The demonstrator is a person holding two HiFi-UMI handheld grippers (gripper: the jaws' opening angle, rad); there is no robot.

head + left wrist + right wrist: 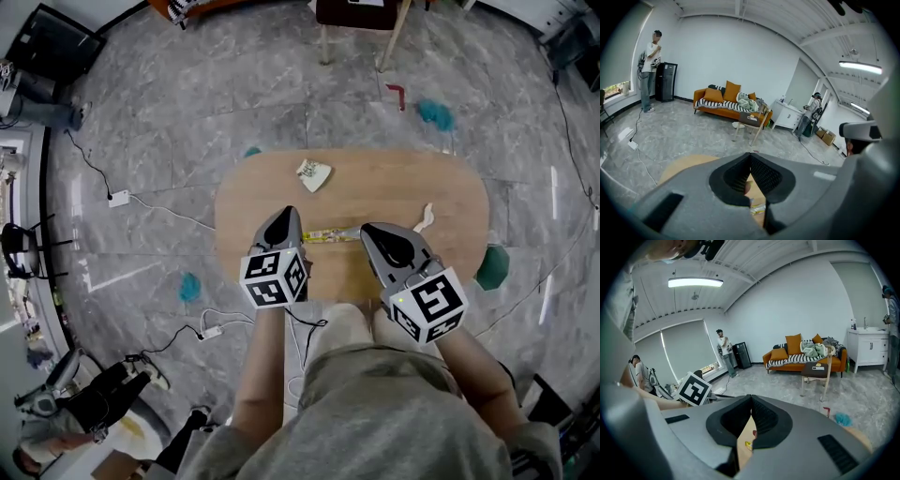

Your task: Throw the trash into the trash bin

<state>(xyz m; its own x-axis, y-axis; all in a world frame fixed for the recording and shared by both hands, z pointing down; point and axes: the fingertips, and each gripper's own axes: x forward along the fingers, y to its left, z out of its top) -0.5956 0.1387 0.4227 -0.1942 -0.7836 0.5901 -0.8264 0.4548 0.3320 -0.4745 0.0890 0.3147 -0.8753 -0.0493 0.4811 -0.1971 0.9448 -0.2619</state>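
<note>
Left claw [286, 214] closed, empty; right claw [368, 230] likewise; yellow wrapper [323, 236] partly hidden between.

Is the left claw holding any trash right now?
No, the left claw is shut on nothing, and the crumpled paper lies on the table.

Large open room, lab dressed as lounge: grey marble floor [187, 122], orange sofa [726, 105], white sink cabinet [869, 350], ceiling strip light [695, 282], loose cable [89, 167] and power strip [118, 198], people [648, 70] standing about.
</note>
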